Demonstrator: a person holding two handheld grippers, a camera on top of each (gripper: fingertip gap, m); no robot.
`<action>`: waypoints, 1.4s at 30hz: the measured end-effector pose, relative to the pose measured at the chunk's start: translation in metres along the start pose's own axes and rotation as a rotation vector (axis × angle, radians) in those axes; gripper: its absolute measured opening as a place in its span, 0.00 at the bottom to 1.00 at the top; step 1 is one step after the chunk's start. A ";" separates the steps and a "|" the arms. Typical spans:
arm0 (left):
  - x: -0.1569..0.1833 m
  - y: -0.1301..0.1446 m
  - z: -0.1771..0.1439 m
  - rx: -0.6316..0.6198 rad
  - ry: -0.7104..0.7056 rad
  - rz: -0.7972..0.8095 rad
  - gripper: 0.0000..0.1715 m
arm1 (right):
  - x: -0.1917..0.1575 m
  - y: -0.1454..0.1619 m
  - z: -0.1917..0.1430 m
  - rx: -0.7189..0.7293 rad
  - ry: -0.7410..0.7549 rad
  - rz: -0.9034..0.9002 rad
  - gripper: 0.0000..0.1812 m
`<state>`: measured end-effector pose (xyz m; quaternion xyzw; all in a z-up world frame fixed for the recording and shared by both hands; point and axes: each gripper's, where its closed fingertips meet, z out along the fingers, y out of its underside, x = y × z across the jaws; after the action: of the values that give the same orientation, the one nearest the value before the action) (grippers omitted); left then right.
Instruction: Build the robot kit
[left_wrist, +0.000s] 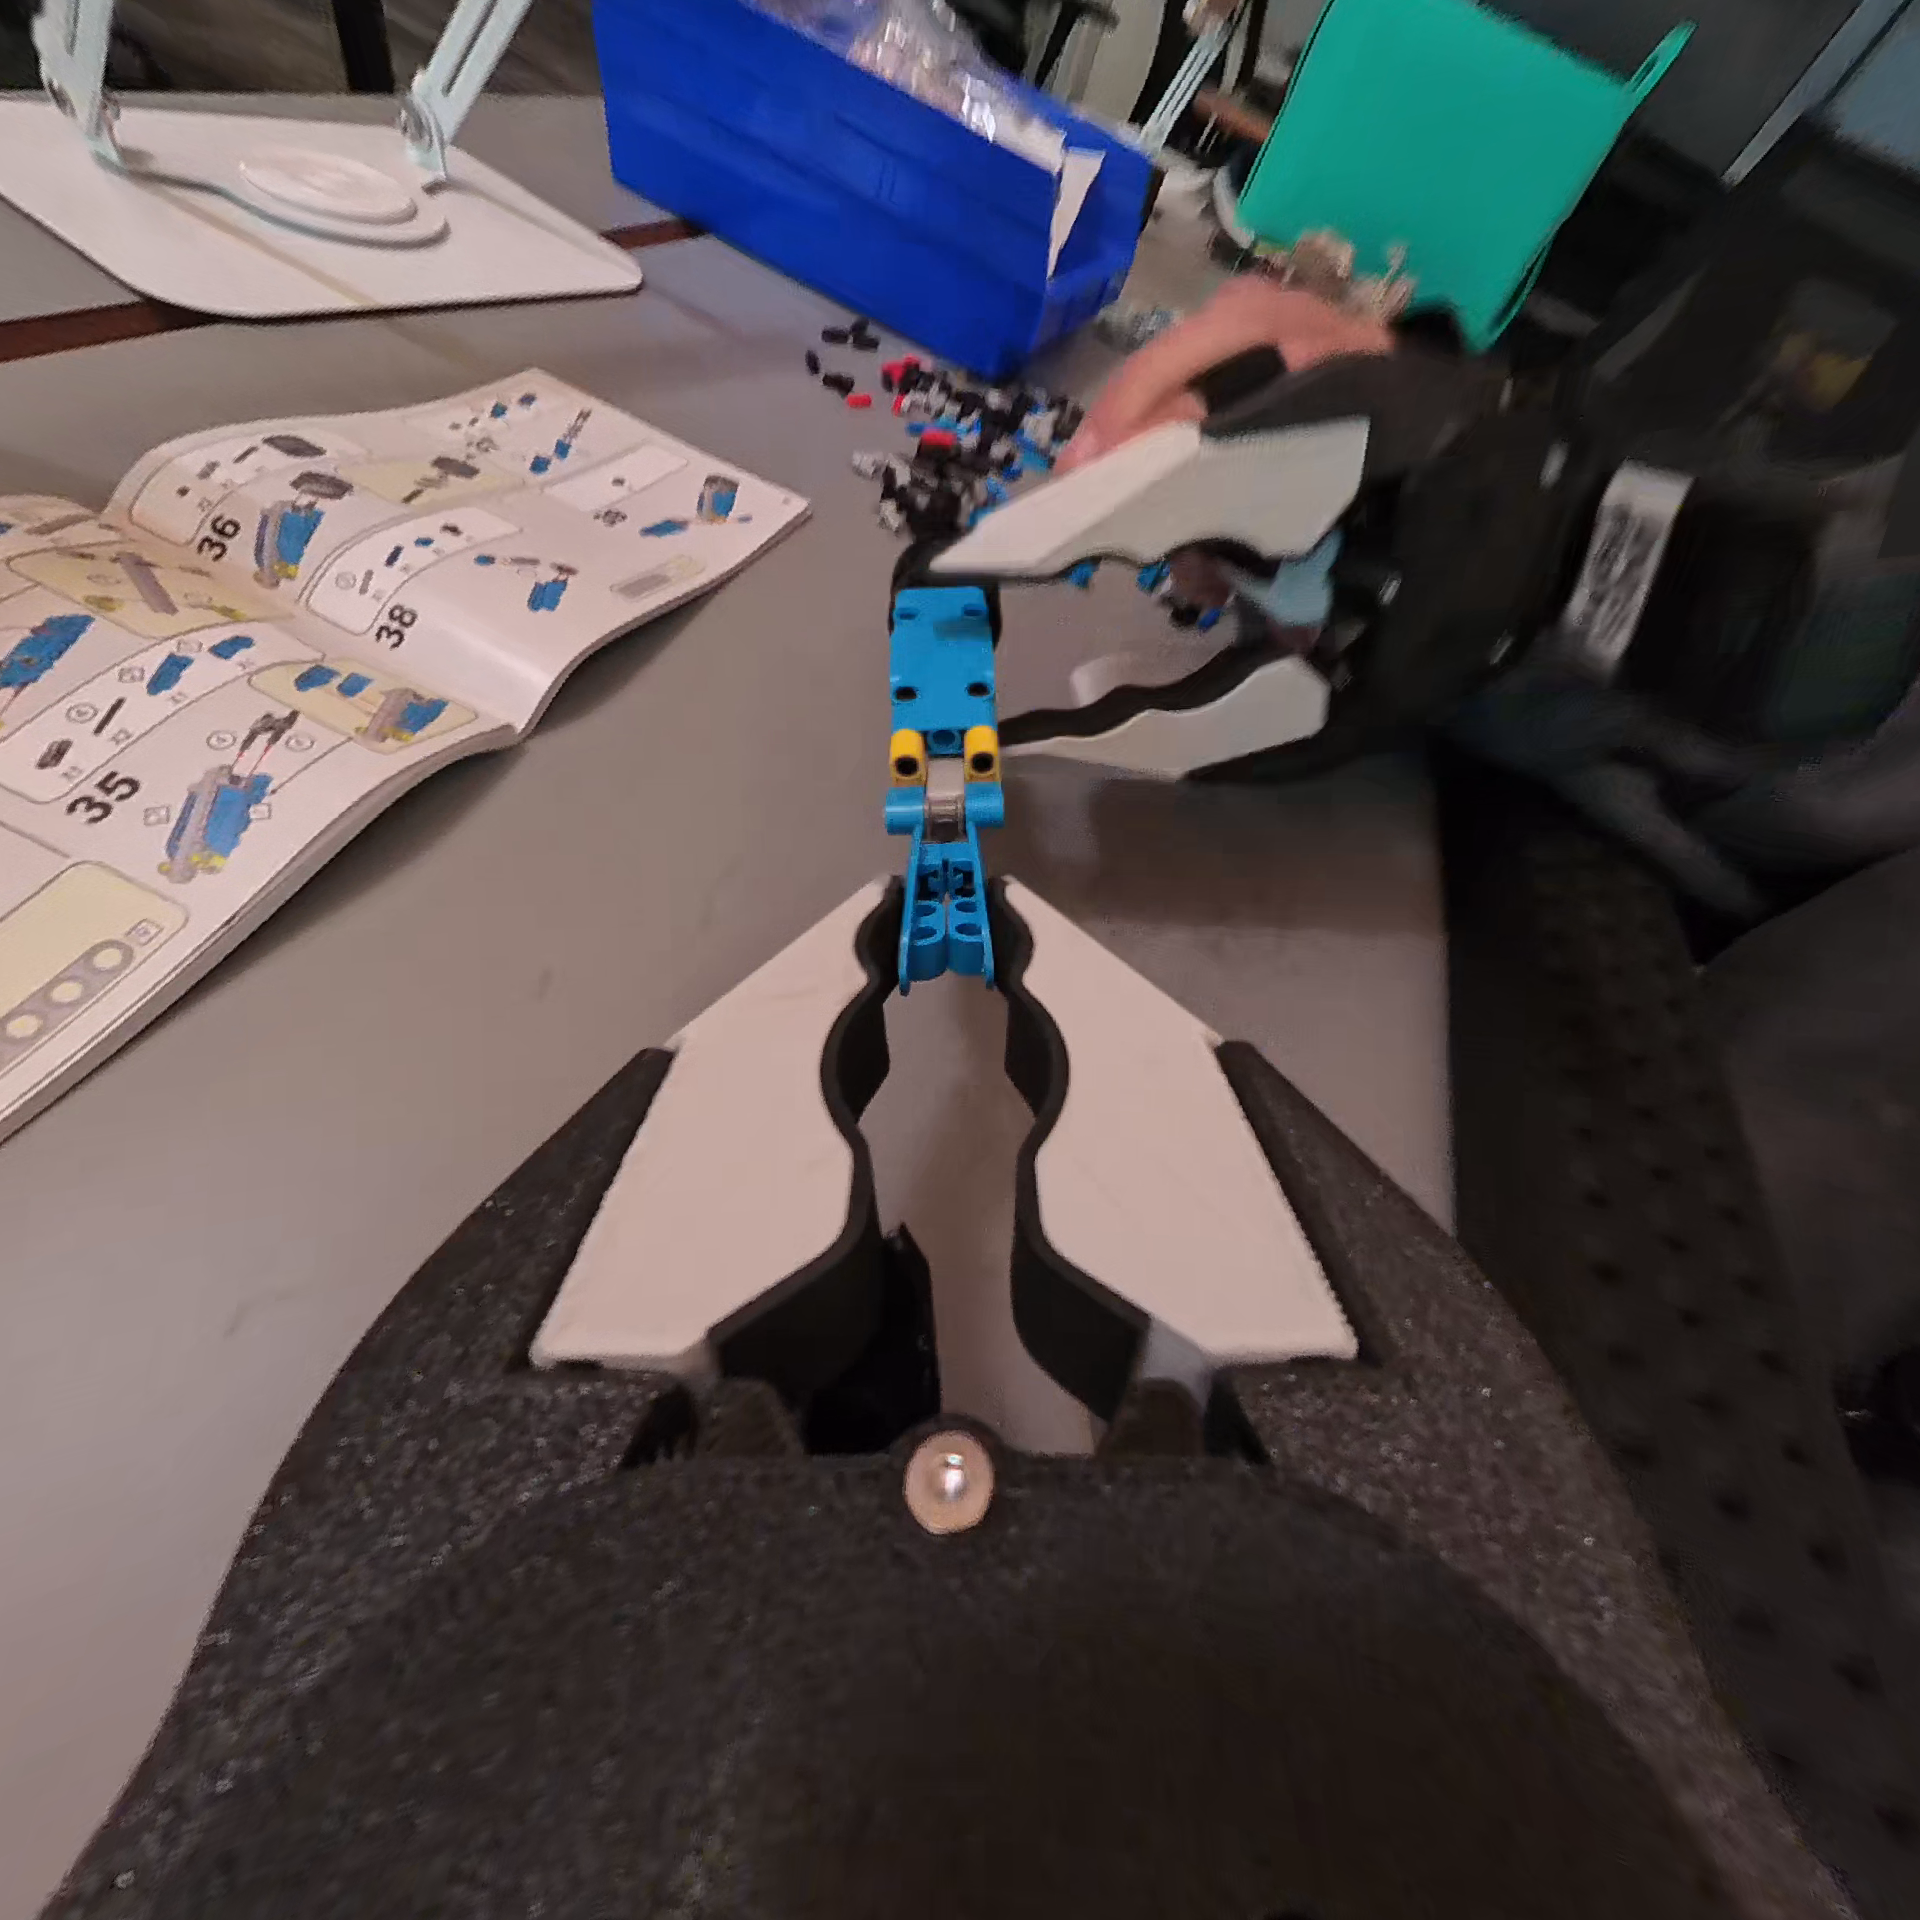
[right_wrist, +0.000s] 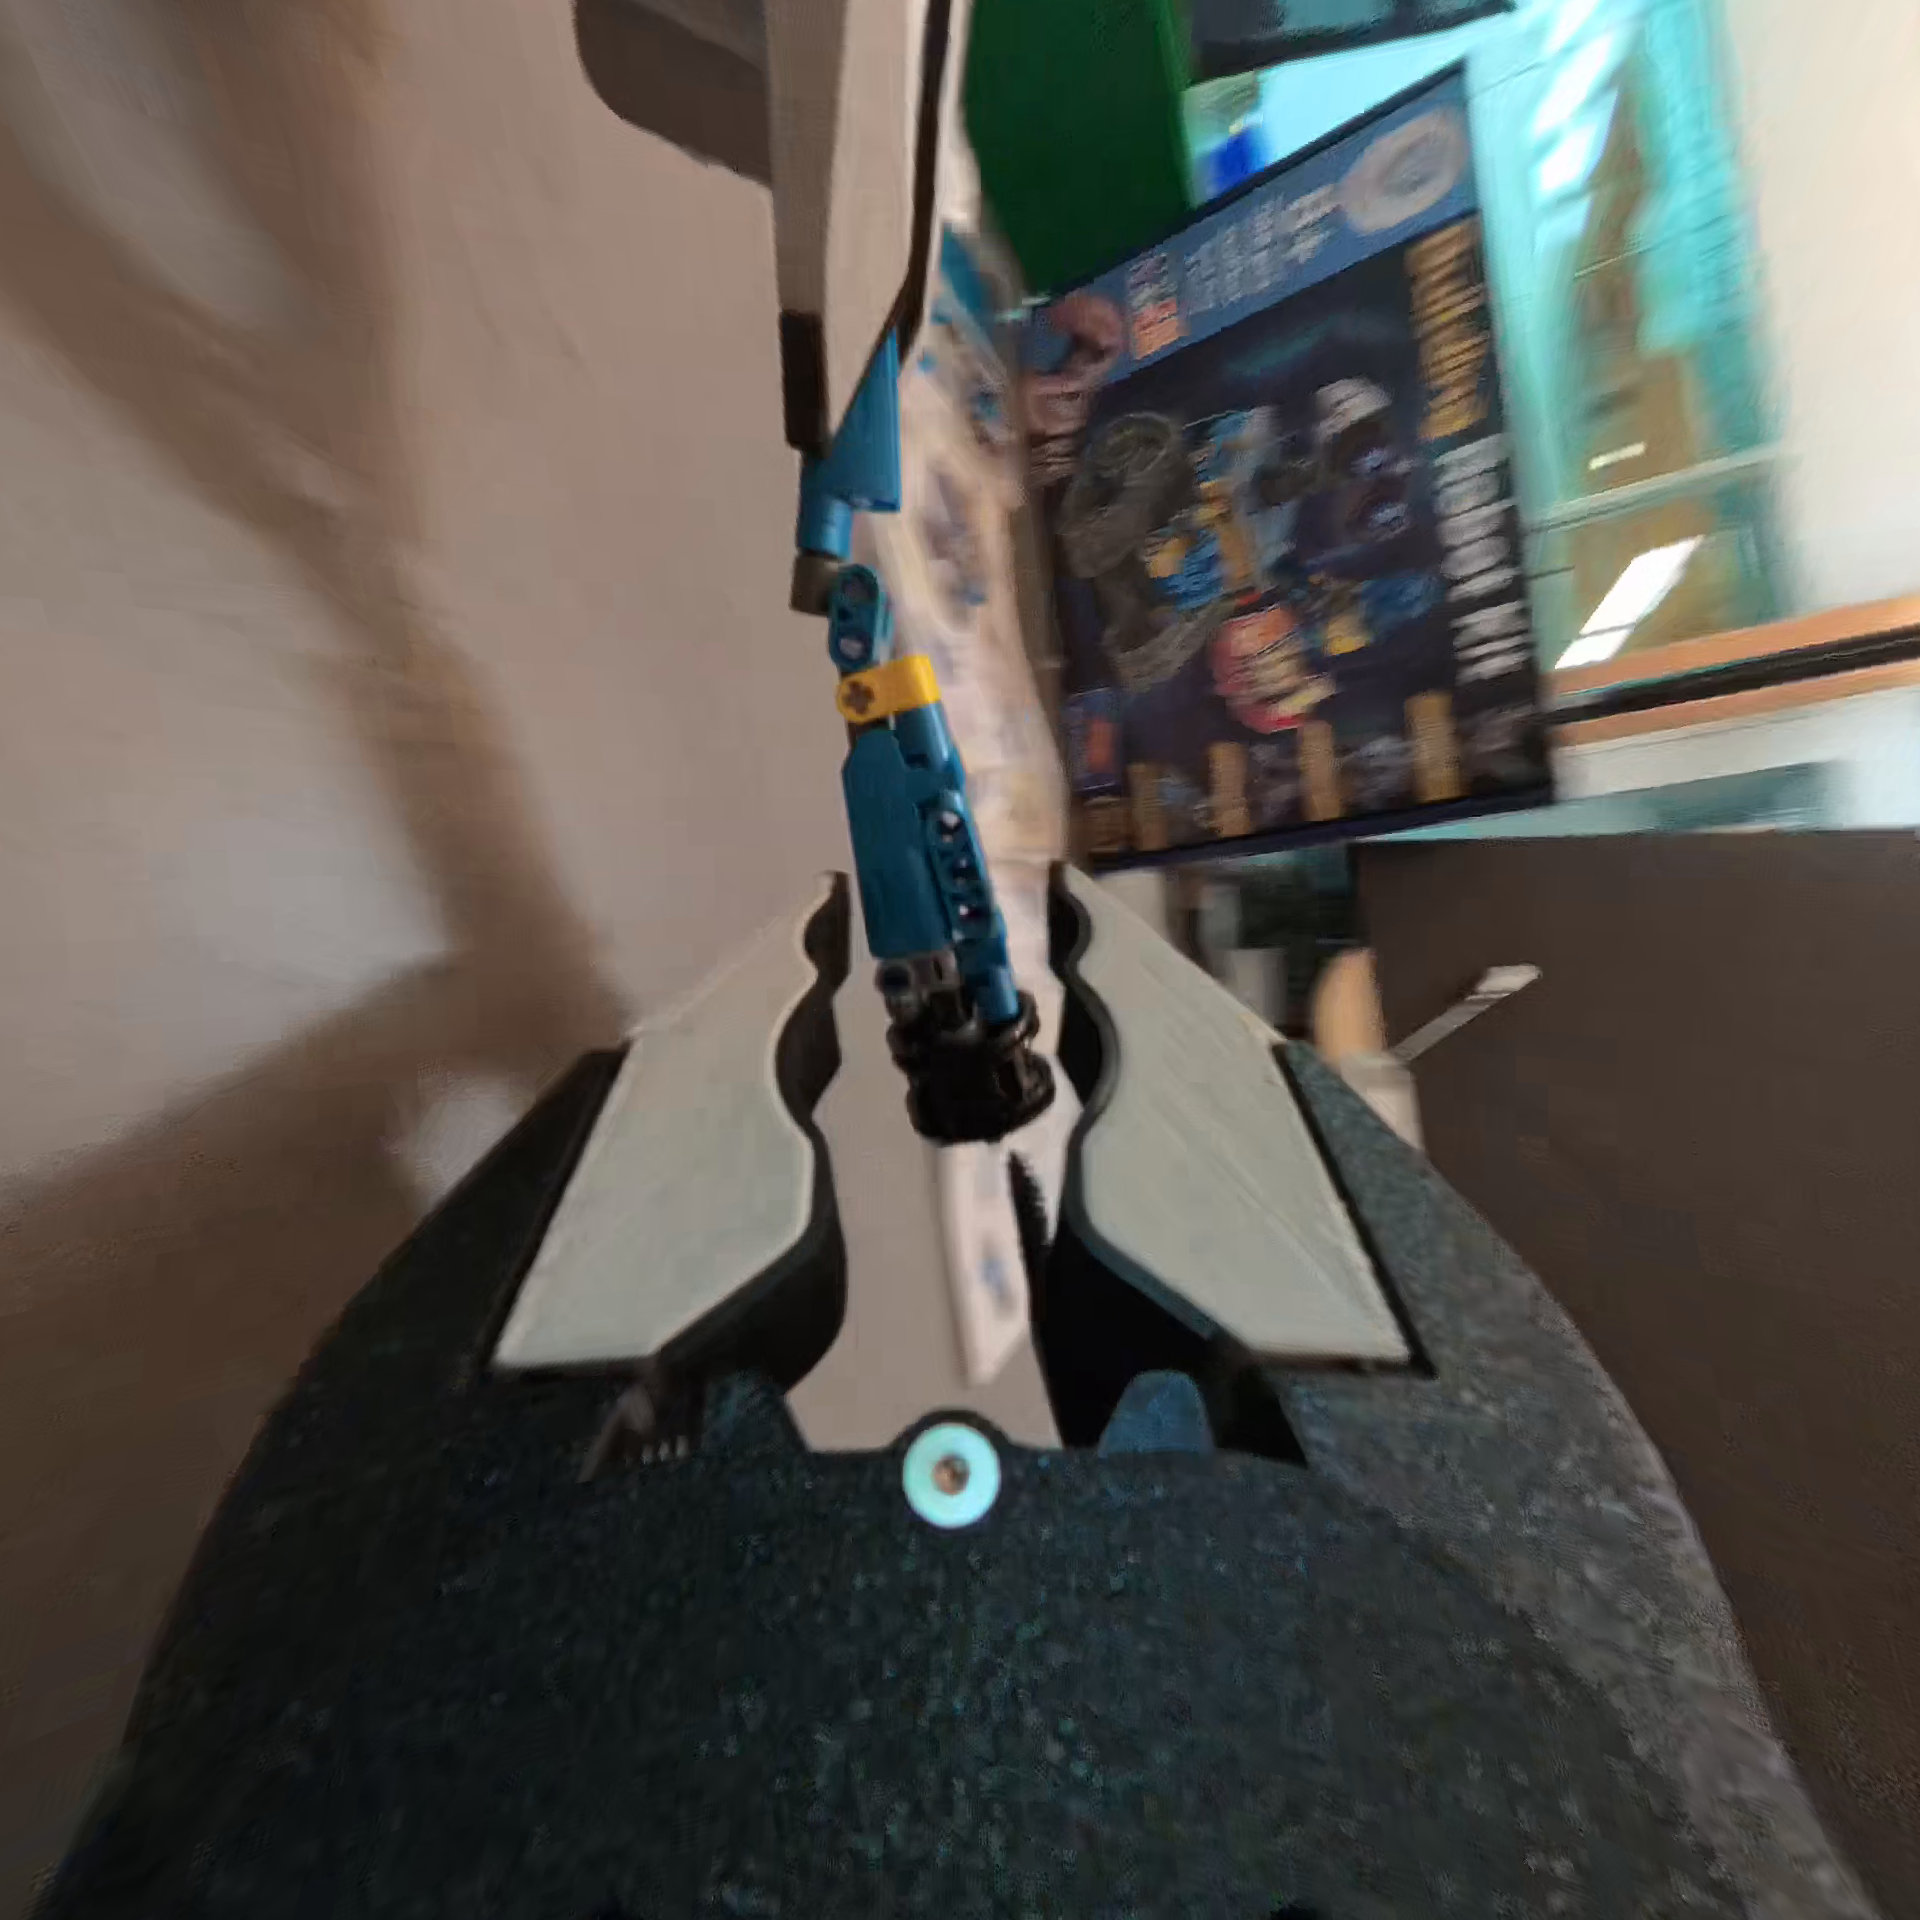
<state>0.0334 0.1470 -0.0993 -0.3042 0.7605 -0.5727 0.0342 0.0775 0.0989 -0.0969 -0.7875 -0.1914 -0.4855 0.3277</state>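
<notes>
My left gripper (left_wrist: 943, 914) is pinched on the near end of a blue brick assembly (left_wrist: 940, 727), which points straight away from the tips over the grey table (left_wrist: 520, 1039). Two yellow connectors sit side by side midway along the assembly.

My right gripper (left_wrist: 1023, 634) comes in from the right of the assembly, fingers spread: the upper fingertip is at the assembly's far end, the lower one well apart from it. In the right wrist view the assembly passes between the right gripper's (right_wrist: 951, 894) tips without either pad clearly touching it; the picture is blurred, so contact I cannot tell.

Left of the assembly: an open instruction booklet (left_wrist: 312, 644). Beyond the assembly: a scatter of small loose parts (left_wrist: 956, 426), then a blue bin (left_wrist: 862, 177).
</notes>
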 end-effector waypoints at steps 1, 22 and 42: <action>-0.001 0.004 0.001 -0.026 -0.018 0.020 0.09 | -0.004 0.004 -0.003 0.005 -0.073 0.094 0.25; -0.006 0.054 0.016 -0.338 -0.163 0.229 0.11 | 0.035 0.196 -0.009 -0.465 -0.214 1.224 0.14; -0.104 -0.017 0.095 -0.402 -0.365 -0.091 0.32 | 0.006 0.150 0.051 -0.520 -0.533 1.311 0.28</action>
<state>0.1626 0.1158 -0.1474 -0.4370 0.8257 -0.3469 0.0835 0.2060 0.0279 -0.1576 -0.8828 0.3645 -0.0135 0.2959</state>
